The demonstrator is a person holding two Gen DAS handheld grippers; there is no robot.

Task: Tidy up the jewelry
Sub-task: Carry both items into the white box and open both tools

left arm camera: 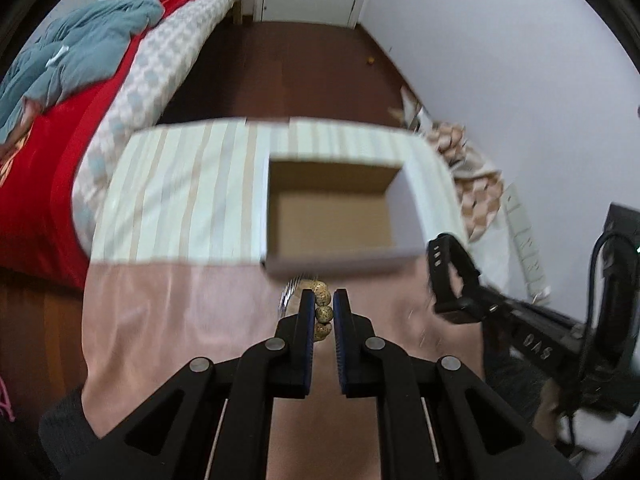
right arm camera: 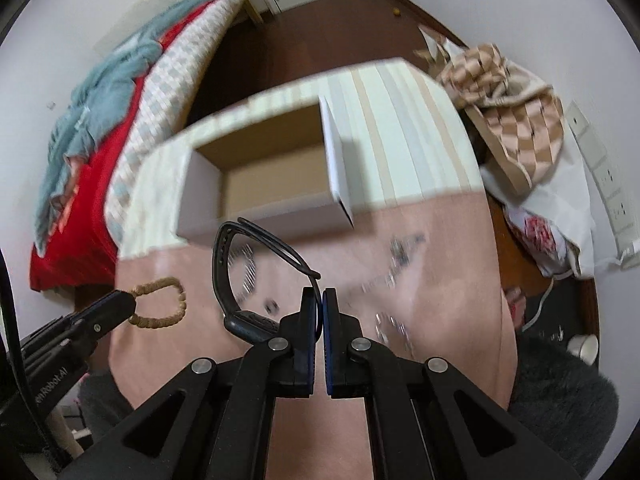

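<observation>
An open white cardboard box (left arm camera: 332, 204) with a brown, empty inside stands on the cloth-covered table (left arm camera: 180, 280); it also shows in the right wrist view (right arm camera: 264, 176). My left gripper (left arm camera: 324, 308) is shut on a tan bead bracelet (left arm camera: 323, 314), held just short of the box's near wall; the bracelet also shows in the right wrist view (right arm camera: 160, 304). My right gripper (right arm camera: 321, 300) is shut on the strap of a black watch (right arm camera: 236, 272), held above the table to the right of the box; the watch also shows in the left wrist view (left arm camera: 452, 276).
Silver chain jewelry (right arm camera: 396, 272) lies blurred on the pink cloth to the right, and another silvery piece (left arm camera: 286, 300) lies near the left fingers. A bed with red and blue bedding (left arm camera: 80, 100) is at the left. A checkered bag (right arm camera: 504, 100) sits past the table's right edge.
</observation>
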